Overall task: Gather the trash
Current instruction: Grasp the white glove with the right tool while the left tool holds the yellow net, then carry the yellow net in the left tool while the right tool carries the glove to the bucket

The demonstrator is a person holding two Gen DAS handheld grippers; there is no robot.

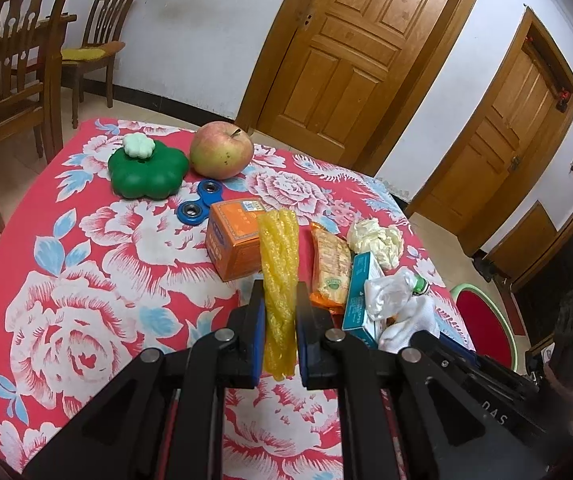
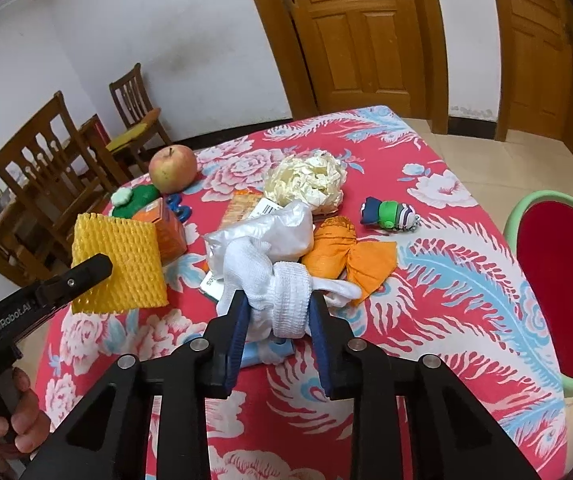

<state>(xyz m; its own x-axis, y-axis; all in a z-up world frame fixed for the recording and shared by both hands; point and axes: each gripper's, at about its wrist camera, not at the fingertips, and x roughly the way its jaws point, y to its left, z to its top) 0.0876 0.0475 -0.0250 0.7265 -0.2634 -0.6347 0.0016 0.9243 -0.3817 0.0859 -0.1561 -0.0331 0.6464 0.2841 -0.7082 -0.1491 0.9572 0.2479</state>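
pinching the yellow foam fruit net (image 1: 279,280) edge-on, the left gripper (image 1: 279,312) carries it clear of the flowered tablecloth (image 1: 86,280) — the right wrist view shows the net (image 2: 120,266) hanging as a flat mesh sheet off the table's left edge, light enough for a grip on one side to hold it. the right gripper (image 2: 276,316) has its blue pads pressed onto a white knitted glove (image 2: 282,288), which bulges between them; whether the glove is lifted or resting on the pile is hard to tell.

most of the rubbish sits bunched in the middle of the table: a clear plastic bag (image 2: 270,232) under the glove, a crumpled cream paper ball (image 2: 306,182), an orange wrapper (image 2: 342,252), a snack packet (image 1: 329,264) and a teal carton (image 1: 360,300). mixed in are things that look worth keeping — an apple (image 1: 221,150), a green flower-shaped container (image 1: 146,172), a blue fidget spinner (image 1: 198,202), an orange box (image 1: 234,240) and a small toy figure (image 2: 390,214). a red and green basin (image 2: 558,292) stands off the table's right side, probably the drop spot. the glove lies tangled with the bag, so pulling it may drag the bag or carton along.
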